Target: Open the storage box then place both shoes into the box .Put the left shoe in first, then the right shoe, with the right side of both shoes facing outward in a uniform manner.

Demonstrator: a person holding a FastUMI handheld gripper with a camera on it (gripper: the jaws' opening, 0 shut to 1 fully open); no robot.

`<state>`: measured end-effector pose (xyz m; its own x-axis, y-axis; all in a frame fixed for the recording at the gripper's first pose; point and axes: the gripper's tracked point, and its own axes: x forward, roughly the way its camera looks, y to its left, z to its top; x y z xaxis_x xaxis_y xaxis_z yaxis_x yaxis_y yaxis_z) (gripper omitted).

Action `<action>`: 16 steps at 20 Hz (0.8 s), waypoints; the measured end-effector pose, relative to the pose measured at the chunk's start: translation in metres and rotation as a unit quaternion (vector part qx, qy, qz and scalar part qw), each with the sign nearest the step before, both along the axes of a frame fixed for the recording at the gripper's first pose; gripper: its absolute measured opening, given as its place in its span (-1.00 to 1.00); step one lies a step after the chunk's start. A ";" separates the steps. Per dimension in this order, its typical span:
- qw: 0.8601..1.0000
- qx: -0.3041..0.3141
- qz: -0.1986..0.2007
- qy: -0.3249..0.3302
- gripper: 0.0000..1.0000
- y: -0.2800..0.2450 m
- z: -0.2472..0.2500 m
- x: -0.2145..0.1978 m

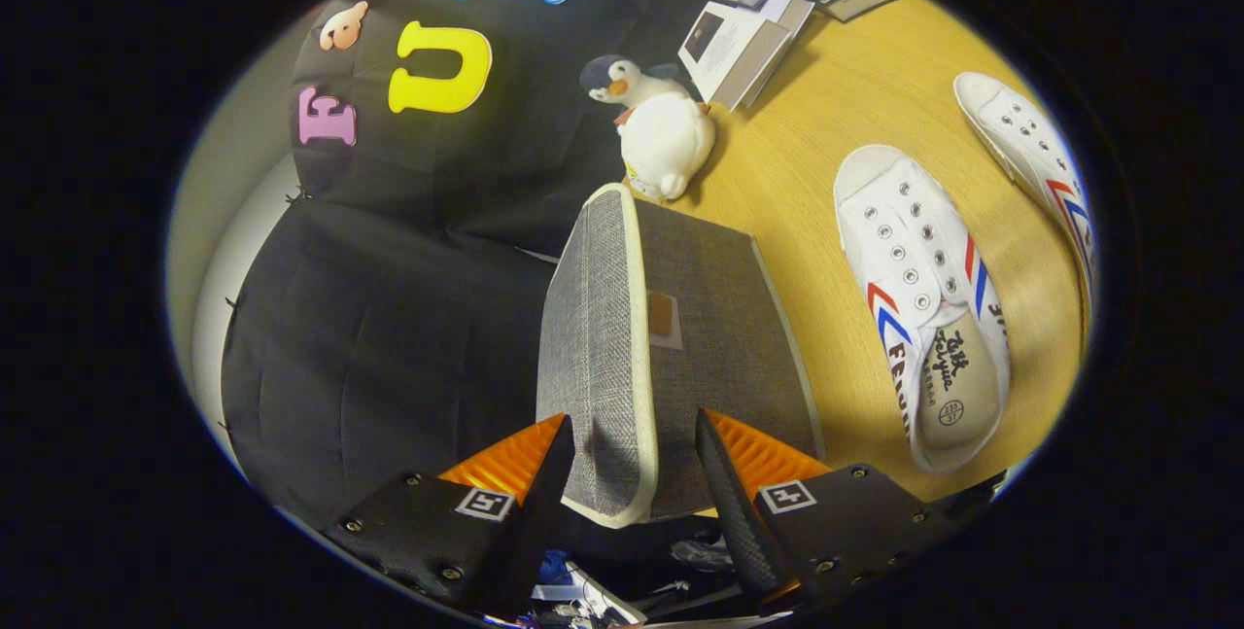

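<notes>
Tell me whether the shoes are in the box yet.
Out. Both shoes lie on the table beside the box; the claw straddles its edge.

My gripper (630, 459) shows two dark plates studded with screws, each carrying a square black-and-white marker, with ribbed faces behind its two tapered fingers (549, 473).
</notes>
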<state>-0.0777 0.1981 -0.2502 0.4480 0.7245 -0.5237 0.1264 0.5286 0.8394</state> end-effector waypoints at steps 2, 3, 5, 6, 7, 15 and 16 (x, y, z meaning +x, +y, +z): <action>1.000 -0.007 0.004 -0.002 0.53 0.000 -0.001 0.000; 1.000 -0.008 -0.013 -0.002 0.53 -0.009 -0.001 0.005; 1.000 0.007 -0.021 0.015 -0.23 -0.006 0.000 0.007; 1.000 0.008 -0.018 0.016 -0.23 -0.008 0.000 0.006; 1.000 0.007 -0.015 0.014 -0.23 -0.006 0.000 0.007; 1.000 -0.004 -0.007 -0.004 -0.94 -0.006 0.018 0.009; 1.000 -0.003 -0.008 -0.006 -0.94 -0.005 0.022 0.009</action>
<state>-0.0683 0.1927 -0.2282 0.4658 0.7140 -0.5227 0.1252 0.5315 0.8377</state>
